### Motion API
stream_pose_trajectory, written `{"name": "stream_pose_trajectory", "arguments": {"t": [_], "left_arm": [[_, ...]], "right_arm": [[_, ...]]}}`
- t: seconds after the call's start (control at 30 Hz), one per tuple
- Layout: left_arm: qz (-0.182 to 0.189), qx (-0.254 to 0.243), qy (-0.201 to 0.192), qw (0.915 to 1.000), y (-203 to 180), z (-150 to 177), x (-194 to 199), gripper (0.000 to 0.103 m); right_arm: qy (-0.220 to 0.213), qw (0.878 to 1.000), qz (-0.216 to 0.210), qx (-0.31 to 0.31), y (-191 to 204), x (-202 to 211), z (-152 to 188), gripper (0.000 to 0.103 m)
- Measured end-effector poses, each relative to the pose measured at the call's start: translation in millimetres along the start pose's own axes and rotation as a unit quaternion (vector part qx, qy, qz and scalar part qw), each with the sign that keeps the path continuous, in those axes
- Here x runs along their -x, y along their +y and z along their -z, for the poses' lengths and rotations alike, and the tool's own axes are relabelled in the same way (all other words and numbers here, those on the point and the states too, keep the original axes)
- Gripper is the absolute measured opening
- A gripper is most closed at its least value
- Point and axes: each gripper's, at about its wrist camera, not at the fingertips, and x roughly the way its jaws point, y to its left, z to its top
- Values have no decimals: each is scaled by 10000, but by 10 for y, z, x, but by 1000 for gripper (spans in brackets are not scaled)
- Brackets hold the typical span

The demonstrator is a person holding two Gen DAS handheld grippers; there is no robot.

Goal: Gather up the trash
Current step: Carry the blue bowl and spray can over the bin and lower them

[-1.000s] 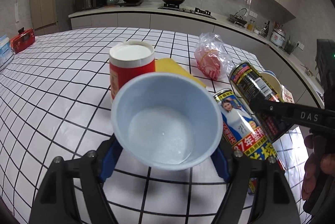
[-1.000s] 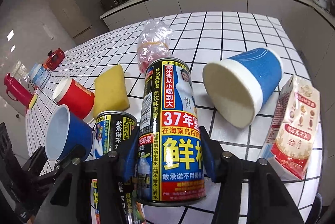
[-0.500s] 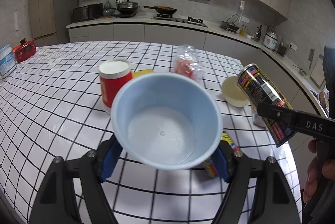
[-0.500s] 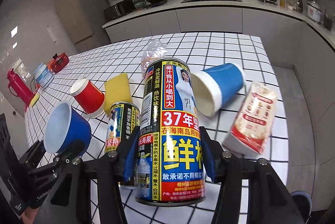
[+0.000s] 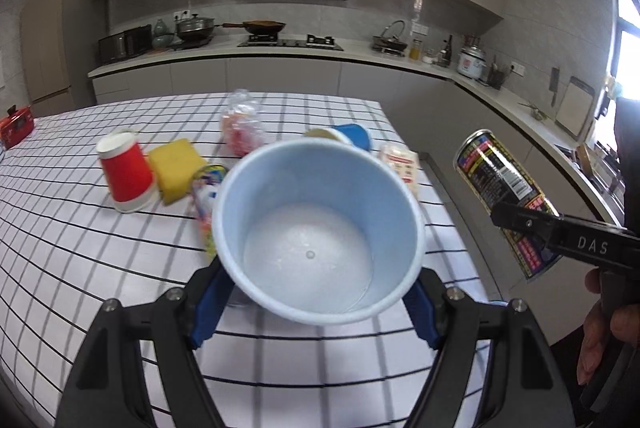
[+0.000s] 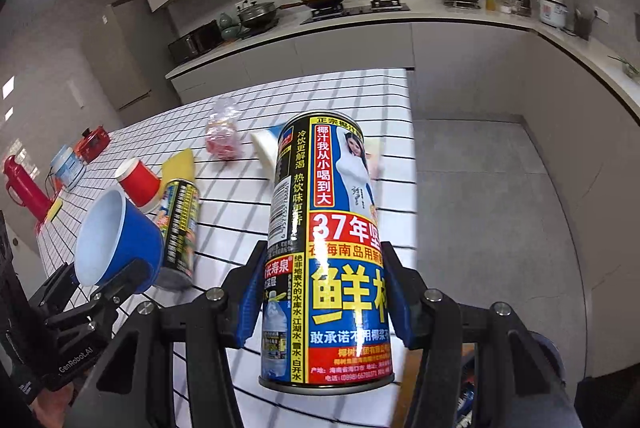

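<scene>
Gripping a blue paper cup with a pale interior (image 5: 318, 228), the left tongs (image 5: 316, 292) press their blue pads against the cup's two sides; the cup's open mouth faces the camera and fills the centre of the left wrist view. In the right wrist view the same cup (image 6: 116, 240) appears at lower left, raised above the white surface with a black grid pattern (image 6: 240, 195).

The right tongs (image 6: 324, 292) are clenched on a tall black, yellow and red drink can with Chinese print (image 6: 324, 252), held upright in the centre of the frame, clear of the surface. In the left wrist view this can (image 5: 504, 195) shows at centre right, tilted, beyond the surface edge and over the grey floor.

Items lying on the surface (image 5: 80, 248):
- a red paper cup with a white rim (image 5: 126, 175), on its side, centre left;
- a yellow sponge block (image 5: 174, 167), just beside the red cup;
- a second printed drink can (image 6: 178, 228), on its side, near the held blue cup;
- a crumpled clear plastic bag with red contents (image 5: 242, 127), upper centre;
- a second blue paper cup (image 5: 348, 135), on its side, partly hidden behind the held cup;
- a white and red carton (image 5: 402, 163), near the surface's right edge.

A red box-shaped item (image 5: 16, 125) sits at the far left edge.
</scene>
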Motion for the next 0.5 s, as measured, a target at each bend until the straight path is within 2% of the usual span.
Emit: {"name": "stream_pose_trajectory", "arguments": {"t": [0.27,0.5], "left_arm": [[424,-255,89,9987,-764,182,1,77],[699,-460,188,9963,-1394,342,-13,77]], "right_arm": [[66,9982,471,-379,-857,449,390,56],[300,9943,765,-676,-1554,693,829,56]]}}
